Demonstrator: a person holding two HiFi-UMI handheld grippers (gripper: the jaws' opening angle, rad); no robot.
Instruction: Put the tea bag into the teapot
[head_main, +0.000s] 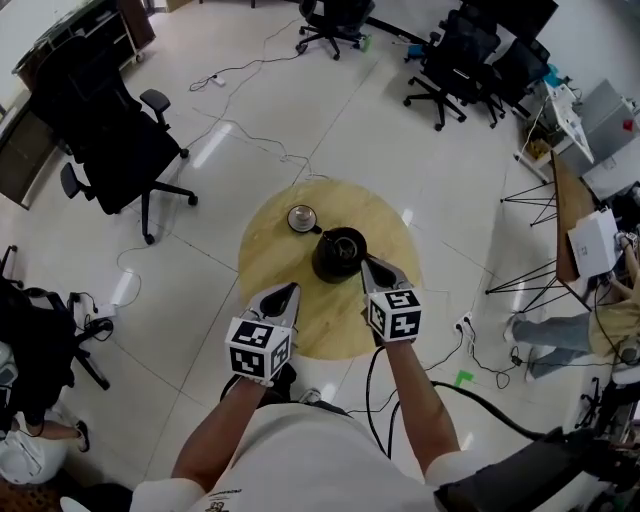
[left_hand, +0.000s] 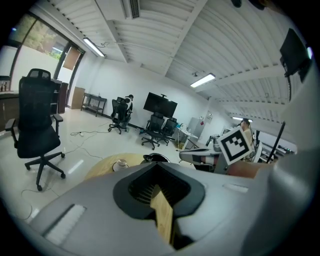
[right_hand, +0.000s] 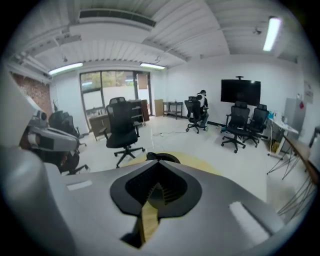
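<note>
We hold our left gripper (left_hand: 156, 163) pressed together on nothing, and our right gripper (right_hand: 159, 162) likewise, its tips just beside the black round open-topped teapot (head_main: 340, 252) at the middle of the round pale wooden tabletop (head_main: 330, 315). Only the head view shows the pot's open mouth. That view and the left gripper view alone show the small white round dish (head_main: 302, 218) towards the far edge. We cannot make out the tea bag.

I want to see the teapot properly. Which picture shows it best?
The head view: it looks down on the black teapot on the round table. Both gripper views catch only its top peeking over the jaws.
</note>
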